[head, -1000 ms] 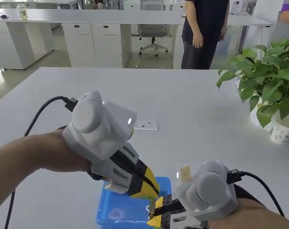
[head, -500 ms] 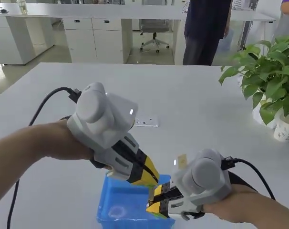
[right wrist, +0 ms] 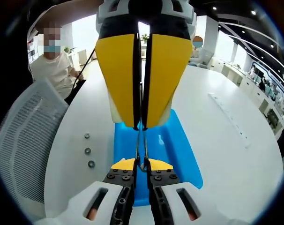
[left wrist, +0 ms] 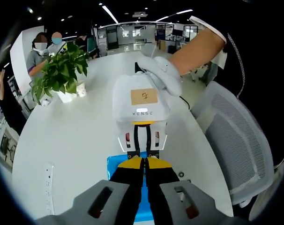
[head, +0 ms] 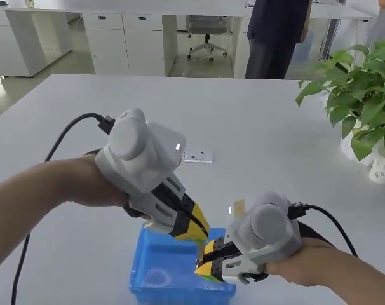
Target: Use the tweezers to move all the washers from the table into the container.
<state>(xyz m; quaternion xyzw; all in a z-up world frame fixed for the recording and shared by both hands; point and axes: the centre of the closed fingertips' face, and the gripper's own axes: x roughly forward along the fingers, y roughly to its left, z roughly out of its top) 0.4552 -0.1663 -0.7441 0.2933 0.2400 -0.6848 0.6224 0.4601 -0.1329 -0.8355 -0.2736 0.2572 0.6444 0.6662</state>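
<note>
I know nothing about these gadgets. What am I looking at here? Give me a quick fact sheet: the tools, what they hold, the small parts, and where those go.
Setting: white table, a person holding a handheld gripper in each hand
Left gripper: jaws closed on the tweezers
Right gripper: jaws closed on the tweezers' other end
Container: blue tray, below the jaw tips
Washers: three in a row on the table beside the container
Also there: potted plant, power strip

Three washers (right wrist: 87,151) lie on the table (right wrist: 221,140) just beside the container (right wrist: 179,152)
</note>
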